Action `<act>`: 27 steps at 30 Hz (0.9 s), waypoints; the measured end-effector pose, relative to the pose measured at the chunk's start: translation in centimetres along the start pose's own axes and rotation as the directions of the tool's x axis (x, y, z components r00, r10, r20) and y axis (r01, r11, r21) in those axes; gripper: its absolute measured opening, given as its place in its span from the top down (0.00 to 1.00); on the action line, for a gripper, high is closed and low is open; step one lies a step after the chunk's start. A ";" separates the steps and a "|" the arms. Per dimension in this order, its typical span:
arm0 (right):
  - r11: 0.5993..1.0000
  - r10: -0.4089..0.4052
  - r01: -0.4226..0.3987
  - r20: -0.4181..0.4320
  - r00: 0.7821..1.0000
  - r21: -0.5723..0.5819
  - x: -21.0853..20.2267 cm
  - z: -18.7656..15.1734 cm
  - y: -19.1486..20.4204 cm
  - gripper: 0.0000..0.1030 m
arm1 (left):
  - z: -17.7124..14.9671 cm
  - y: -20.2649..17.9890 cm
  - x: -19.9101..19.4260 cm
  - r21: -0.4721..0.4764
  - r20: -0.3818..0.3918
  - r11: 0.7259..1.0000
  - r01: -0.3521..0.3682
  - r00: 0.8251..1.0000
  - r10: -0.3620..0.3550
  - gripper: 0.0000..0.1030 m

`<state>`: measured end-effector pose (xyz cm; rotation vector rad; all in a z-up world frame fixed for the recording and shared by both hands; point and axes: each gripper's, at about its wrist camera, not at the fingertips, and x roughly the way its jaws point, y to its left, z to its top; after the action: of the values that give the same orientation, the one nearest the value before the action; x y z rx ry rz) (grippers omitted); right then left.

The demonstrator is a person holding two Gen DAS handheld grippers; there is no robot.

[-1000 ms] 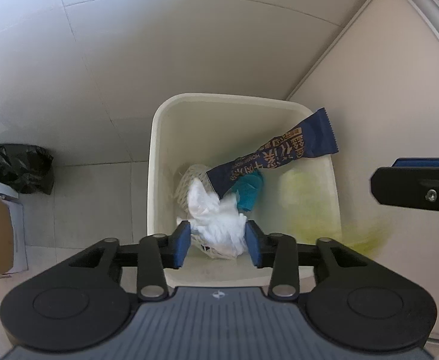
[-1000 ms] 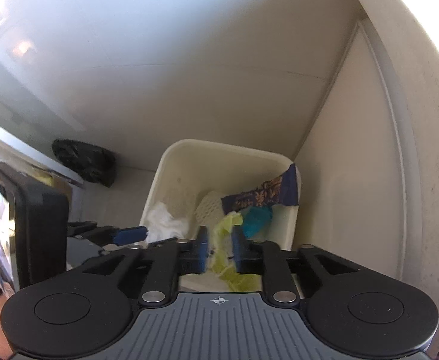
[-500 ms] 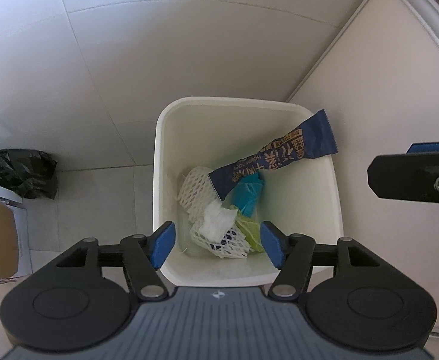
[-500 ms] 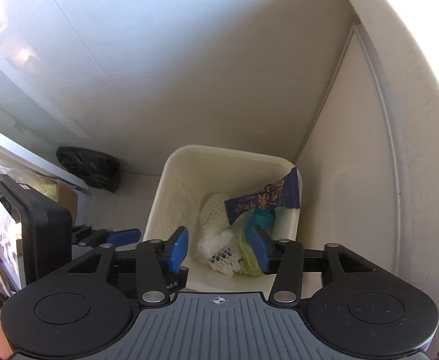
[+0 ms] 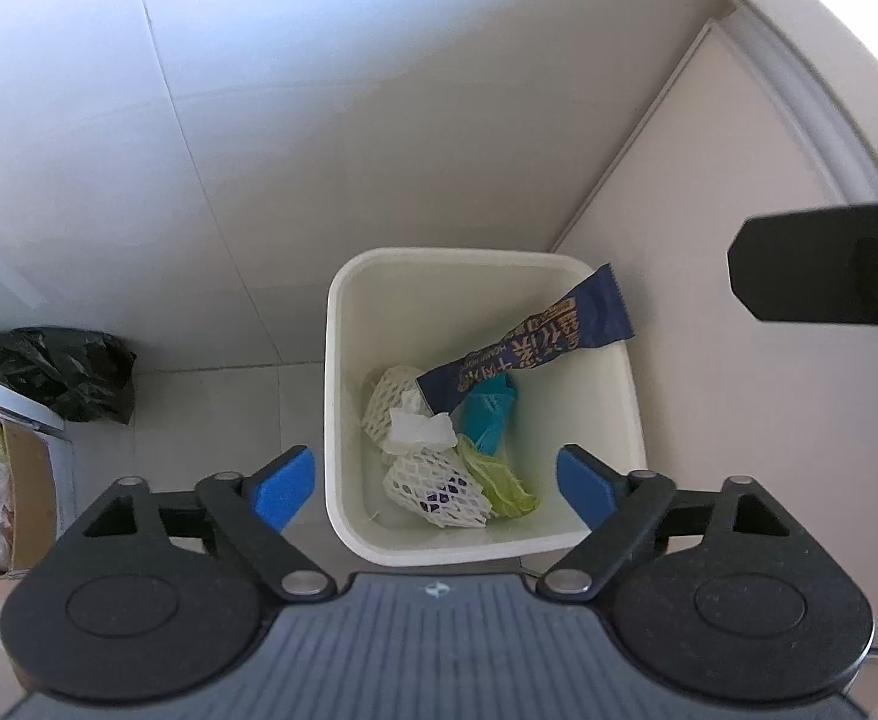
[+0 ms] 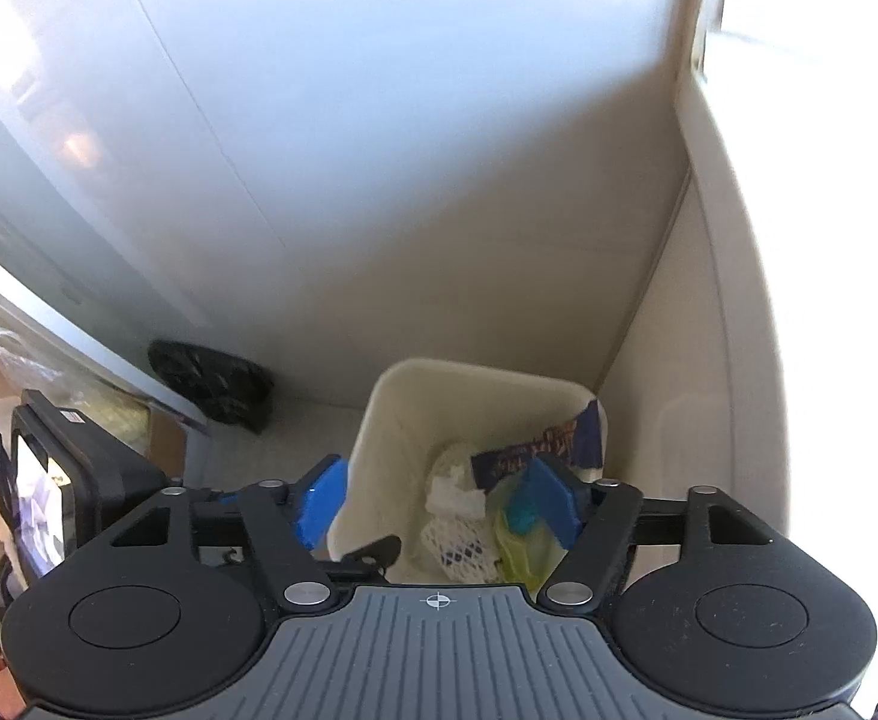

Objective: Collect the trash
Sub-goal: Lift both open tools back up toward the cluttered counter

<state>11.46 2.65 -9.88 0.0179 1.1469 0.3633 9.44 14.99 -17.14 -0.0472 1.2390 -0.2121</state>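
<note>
The floor [image 5: 211, 408] is made of pale tiles, and it meets plain white walls in a corner. Both grippers point steeply down over that corner. The left gripper [image 5: 436, 483] is nearest in its own view, and its blue pads [image 5: 280, 489] stand far apart. Its jaws have just been opening, and nothing is between them. The right gripper [image 6: 436, 504] also has its blue pads spread wide. Its jaws have just been opening too, and they hold nothing. Below both grippers sits a white bin [image 5: 334, 396] on the floor, close to the wall on the right. The trash is inside it. A white foam net [image 5: 433, 489] lies at the near end of the bin, with a yellow-green scrap [image 5: 502, 489] touching it on the right. Just past them sit a crumpled white tissue [image 5: 421, 426] and a teal wrapper [image 5: 490, 414]. A long dark blue wrapper [image 5: 535, 342] leans up from the pile, and its top end pokes over the far right rim. Farther off to the left, a black bag [image 5: 61, 381] sits on the floor by the wall. A cardboard box [image 5: 19, 468] is at the left edge.
</note>
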 end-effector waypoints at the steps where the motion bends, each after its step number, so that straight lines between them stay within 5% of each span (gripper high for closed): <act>1: 1.000 0.002 -0.002 0.010 1.000 -0.003 -0.5 0.0 0.1 0.30 | 0.0 -0.1 -0.5 0.005 0.004 1.000 0.000 1.000 0.000 0.10; 13: 1.000 -0.019 0.018 0.183 0.983 0.007 -8.5 -1.5 -0.4 0.12 | -0.4 -2.0 -5.7 0.088 0.032 0.996 -0.014 0.999 0.012 0.01; 27: 0.976 -0.216 0.210 0.393 0.894 0.059 -16.9 -6.3 -4.7 0.07 | -0.1 -6.7 -10.1 0.179 0.080 0.984 0.023 0.996 -0.038 0.01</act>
<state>1.01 -7.73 1.50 -0.0209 0.7370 0.1441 5.33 10.28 -6.69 0.0788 1.1330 -0.3432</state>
